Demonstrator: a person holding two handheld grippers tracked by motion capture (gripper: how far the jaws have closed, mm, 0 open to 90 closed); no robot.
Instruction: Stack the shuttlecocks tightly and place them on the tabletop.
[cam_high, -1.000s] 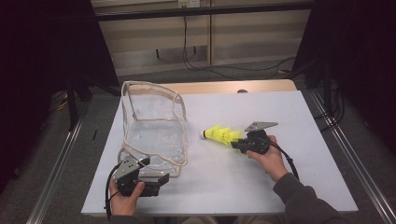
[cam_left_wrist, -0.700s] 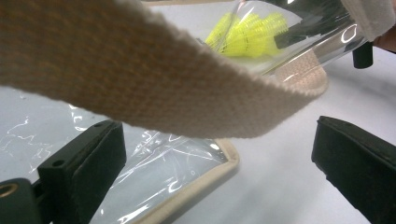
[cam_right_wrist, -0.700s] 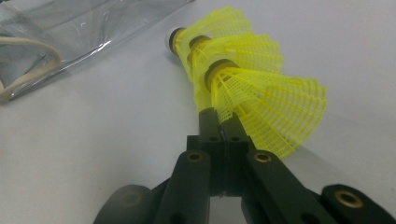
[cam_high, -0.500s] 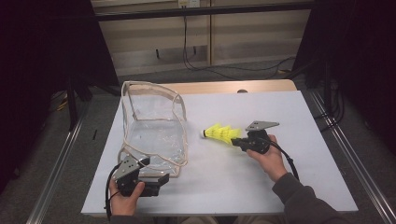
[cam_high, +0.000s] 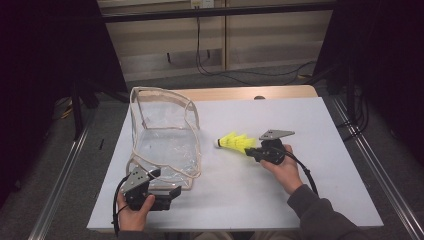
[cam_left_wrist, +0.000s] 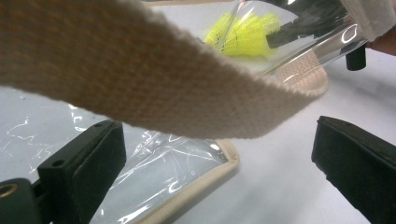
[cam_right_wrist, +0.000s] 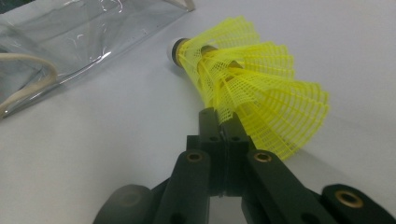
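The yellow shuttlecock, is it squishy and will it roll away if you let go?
Probably light and springy: the shuttlecock has a thin open mesh skirt, which the right gripper pinches at its edge. Squeezed hard, the skirt would likely bend. With its round cork tip and cone shape, it would probably roll in a curve, not straight.

A white table (cam_high: 320, 130) stands before dangling black cables (cam_high: 200, 45).
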